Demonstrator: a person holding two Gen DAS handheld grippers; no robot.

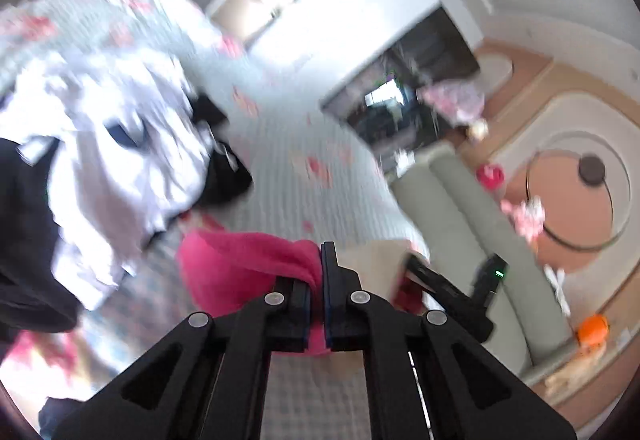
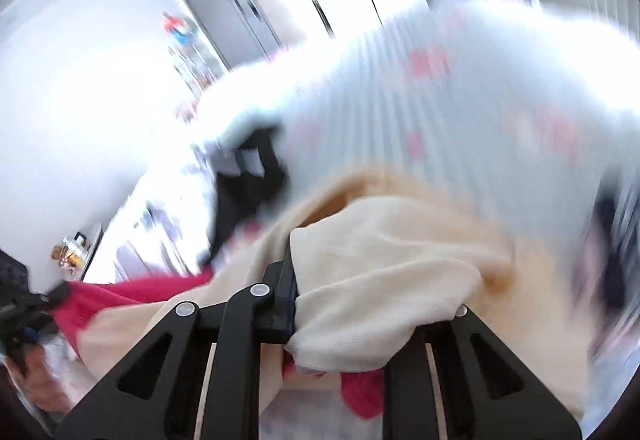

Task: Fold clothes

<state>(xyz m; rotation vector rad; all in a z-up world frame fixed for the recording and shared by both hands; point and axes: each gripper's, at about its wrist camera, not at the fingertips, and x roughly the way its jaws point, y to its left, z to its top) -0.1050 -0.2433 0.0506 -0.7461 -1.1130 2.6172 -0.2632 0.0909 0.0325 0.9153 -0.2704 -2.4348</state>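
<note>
Left gripper (image 1: 320,280) clamped a pink cloth (image 1: 240,264) above the bed (image 1: 304,143); right gripper (image 2: 340,304) gripped a cream garment (image 2: 380,280), its far finger hidden.

No text, label, brand, number or sign can be read in either wrist view; both pictures are blurred, and the cloth and the furnishings show only colours and patterns, no lettering.

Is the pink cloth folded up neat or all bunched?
Bunched. The pink cloth hangs crumpled from the shut left tool, not flat or folded.
</note>
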